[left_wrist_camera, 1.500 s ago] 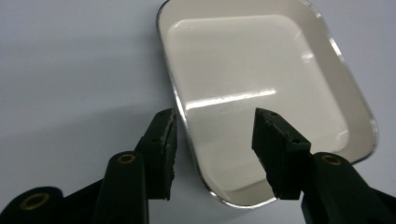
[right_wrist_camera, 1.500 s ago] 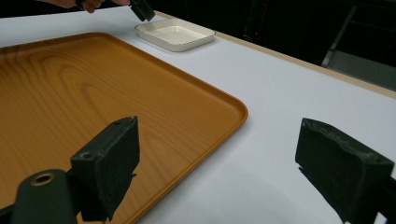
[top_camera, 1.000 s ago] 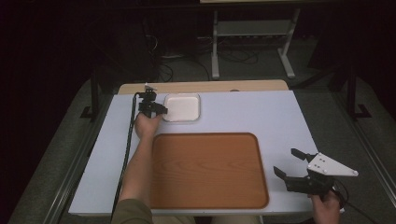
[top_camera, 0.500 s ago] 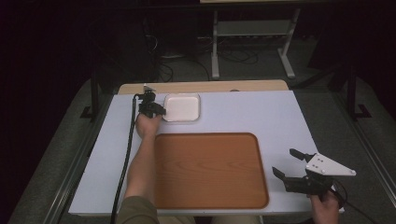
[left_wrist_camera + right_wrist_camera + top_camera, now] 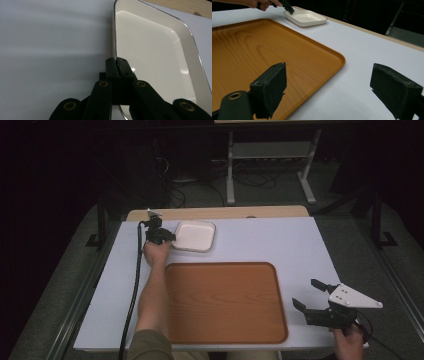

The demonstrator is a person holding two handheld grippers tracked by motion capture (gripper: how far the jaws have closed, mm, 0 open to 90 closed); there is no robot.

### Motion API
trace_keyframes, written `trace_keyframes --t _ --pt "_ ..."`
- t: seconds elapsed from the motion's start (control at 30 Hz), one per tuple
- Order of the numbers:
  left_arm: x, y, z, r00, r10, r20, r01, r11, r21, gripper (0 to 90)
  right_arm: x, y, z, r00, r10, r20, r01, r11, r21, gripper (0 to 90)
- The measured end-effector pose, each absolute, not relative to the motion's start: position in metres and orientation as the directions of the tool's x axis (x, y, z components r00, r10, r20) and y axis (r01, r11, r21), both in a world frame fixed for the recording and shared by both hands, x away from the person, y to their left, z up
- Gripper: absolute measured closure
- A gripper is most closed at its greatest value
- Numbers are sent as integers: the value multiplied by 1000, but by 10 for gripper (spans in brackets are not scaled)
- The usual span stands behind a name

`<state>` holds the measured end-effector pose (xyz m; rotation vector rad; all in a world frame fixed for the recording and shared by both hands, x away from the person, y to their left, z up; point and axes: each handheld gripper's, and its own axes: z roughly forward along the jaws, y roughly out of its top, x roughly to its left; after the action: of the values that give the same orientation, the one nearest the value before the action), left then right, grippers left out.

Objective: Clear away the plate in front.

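Fingers [image 5: 117, 68] clamped on dish [image 5: 152, 57] rim

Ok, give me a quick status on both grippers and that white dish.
Left gripper shut on the white dish rim. Right gripper open, holding nothing, beside the wooden tray. Dish on the table, beyond the tray. Nothing in the way.

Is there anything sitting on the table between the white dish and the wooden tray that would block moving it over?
Nothing visible does. The left hand-held gripper is shut on the near-left rim of the white dish, and only bare white table lies between the dish and the wooden tray, which is empty.
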<state>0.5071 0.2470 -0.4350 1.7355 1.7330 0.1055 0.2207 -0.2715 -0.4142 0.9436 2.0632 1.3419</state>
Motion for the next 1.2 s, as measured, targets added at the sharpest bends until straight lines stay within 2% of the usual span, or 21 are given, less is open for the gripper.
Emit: trace_keyframes --t 0.33,0.53,1.2 --pt "501 253 -420 112 902 -417 836 142 531 893 221 -271 -414 -634 772 -40 278 277 920 130" --pt "494 243 -414 185 895 -406 831 77 550 893 220 -270 -414 -632 774 -38 280 274 920 130" --pt "462 270 -374 260 848 -462 776 101 622 893 220 -269 -414 -631 774 -39 281 276 919 130"
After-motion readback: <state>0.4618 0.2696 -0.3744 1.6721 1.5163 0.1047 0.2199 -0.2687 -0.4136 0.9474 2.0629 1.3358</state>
